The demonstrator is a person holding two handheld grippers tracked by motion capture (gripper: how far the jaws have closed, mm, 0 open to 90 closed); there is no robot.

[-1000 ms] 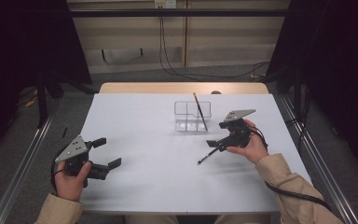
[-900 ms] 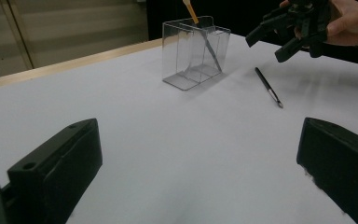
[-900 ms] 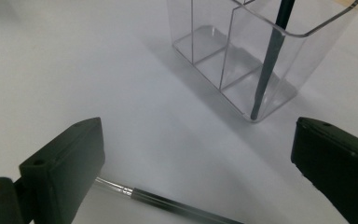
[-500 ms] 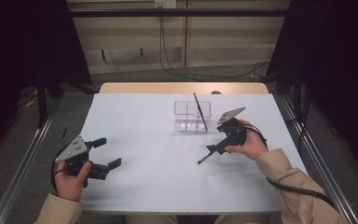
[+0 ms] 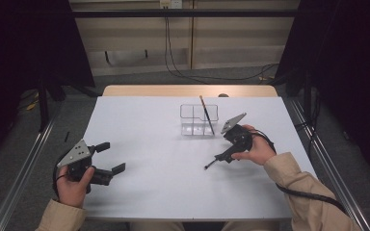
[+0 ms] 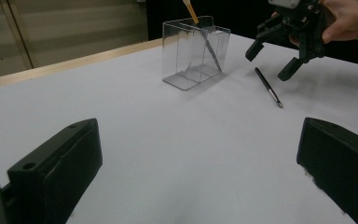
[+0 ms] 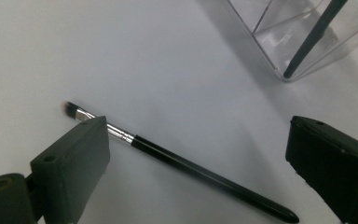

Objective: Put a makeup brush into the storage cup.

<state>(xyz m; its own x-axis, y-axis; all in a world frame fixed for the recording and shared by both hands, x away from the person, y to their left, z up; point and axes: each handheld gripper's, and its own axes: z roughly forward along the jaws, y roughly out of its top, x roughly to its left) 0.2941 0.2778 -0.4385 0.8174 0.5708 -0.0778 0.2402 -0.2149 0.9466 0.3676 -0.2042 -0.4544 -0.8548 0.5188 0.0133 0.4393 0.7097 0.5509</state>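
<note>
- The right gripper (image 7: 196,163) hangs with jaws wide apart over the black brush (image 7: 186,168), which lies flat on the white surface (image 5: 144,125) just beside the clear organizer (image 5: 199,120).
- A shallow close could roll the thin handle away or pinch only the ferrule.
- A careless lift could knock the organizer, tipping its standing brush (image 5: 206,114).
- The left gripper (image 5: 107,158) rests well apart, jaws spread and empty.

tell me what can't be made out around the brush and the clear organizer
- Brush in the right gripper view: part of its ferrule hidden behind a jaw.
- Clear organizer there: top cut off by the frame edge.
- Right gripper in the high view: jaw gap too small to judge.
</note>
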